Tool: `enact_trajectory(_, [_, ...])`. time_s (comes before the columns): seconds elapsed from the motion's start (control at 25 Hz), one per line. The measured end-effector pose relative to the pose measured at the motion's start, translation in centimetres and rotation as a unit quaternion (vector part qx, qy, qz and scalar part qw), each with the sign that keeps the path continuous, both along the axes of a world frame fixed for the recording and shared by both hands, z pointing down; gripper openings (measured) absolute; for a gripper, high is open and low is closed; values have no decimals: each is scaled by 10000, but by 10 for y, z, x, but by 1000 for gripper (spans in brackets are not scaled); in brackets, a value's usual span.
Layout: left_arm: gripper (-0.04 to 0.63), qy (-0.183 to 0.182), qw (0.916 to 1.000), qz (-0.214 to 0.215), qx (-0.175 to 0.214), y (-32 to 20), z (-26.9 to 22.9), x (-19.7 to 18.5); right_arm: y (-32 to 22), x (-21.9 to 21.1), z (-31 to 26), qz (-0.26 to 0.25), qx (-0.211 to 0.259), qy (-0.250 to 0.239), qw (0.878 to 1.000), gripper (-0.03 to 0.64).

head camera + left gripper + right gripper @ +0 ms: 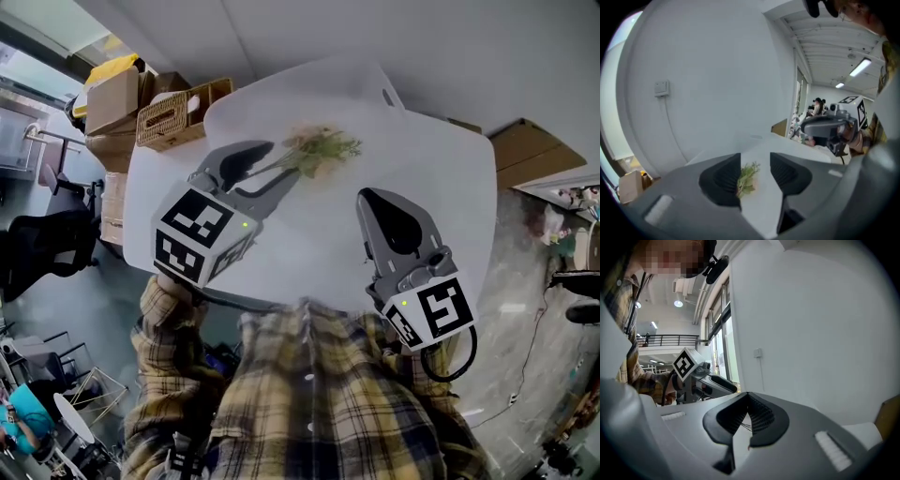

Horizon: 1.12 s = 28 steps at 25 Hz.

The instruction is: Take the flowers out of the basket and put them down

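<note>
fingers (723, 180) of my left gripper (755, 164) stand wide apart and press nothing. the flowers (746, 177) show in the gap, close against one pad, green heads pointing away from me. fingers of my right gripper (748, 397) meet at the tips, with nothing clamped. beyond both, head view: the flowers lie flat on the white table (422, 178), stems toward my left jaws, well apart from the wicker basket (173, 117) at the far left edge. progress, as i judge it: removal done, set-down all but done. what remains is drawing my left gripper clear. whether more flowers sit in the basket i cannot tell.
</note>
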<state>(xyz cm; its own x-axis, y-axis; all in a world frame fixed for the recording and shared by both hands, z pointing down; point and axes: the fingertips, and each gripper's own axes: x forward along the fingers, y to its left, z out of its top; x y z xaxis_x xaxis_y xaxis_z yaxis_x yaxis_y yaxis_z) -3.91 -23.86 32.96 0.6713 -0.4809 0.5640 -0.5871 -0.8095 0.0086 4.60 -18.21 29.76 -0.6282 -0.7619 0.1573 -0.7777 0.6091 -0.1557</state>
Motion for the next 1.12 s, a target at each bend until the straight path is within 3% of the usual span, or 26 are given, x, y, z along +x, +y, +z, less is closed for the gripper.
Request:
enact_trajectory(0.2, [196, -647, 9967, 388, -300, -14, 26, 2, -4, 7, 11, 96, -86, -115, 9999, 5])
enact_trajectory(0.4, [196, -1271, 9882, 711, -475, -29, 52, 6, -8, 10, 16, 115, -152, -183, 9997, 5])
enact_trajectory(0.64, [238, -1636, 9746, 1016, -1142, -34, 92, 13, -11, 16, 17, 188, -148, -208, 9995, 5])
enact_trajectory(0.96, [253, -2620, 9388, 1361, -1774, -45, 151, 8, -7, 25, 14, 310, -214, -248, 9990, 5])
enact_trajectory(1.12, [281, -3065, 9137, 1449, -2241, -41, 183, -7, -7, 30, 21, 369, -243, -249, 9987, 5])
